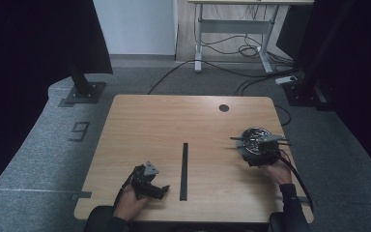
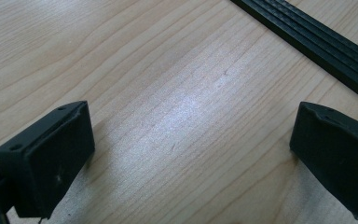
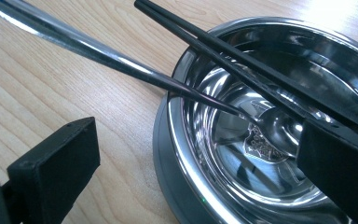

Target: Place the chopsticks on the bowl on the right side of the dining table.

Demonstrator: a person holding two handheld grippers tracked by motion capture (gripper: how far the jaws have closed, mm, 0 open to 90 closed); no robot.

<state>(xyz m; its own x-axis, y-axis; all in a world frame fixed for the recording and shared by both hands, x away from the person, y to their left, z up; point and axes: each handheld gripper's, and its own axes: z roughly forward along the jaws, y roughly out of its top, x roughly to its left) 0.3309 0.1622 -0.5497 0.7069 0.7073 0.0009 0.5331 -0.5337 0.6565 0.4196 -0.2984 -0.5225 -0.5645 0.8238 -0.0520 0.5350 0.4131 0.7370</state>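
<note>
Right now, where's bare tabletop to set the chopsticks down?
Free: the wood between the black strip and the steel bowl, and the far half of the table. Crowded: the bowl itself, spoon and chopsticks across it, right gripper there.

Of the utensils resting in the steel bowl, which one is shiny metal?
The spoon: its silver handle juts over the bowl rim. The chopsticks lying across the bowl are matte black.

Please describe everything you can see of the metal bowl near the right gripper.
The bowl is round, shiny steel with a rolled rim and an outer wall, standing upright on the wooden table near its right edge. A metal spoon lies in it, handle over the rim, and two black chopsticks rest across the rim. The open right gripper straddles the rim.
</note>
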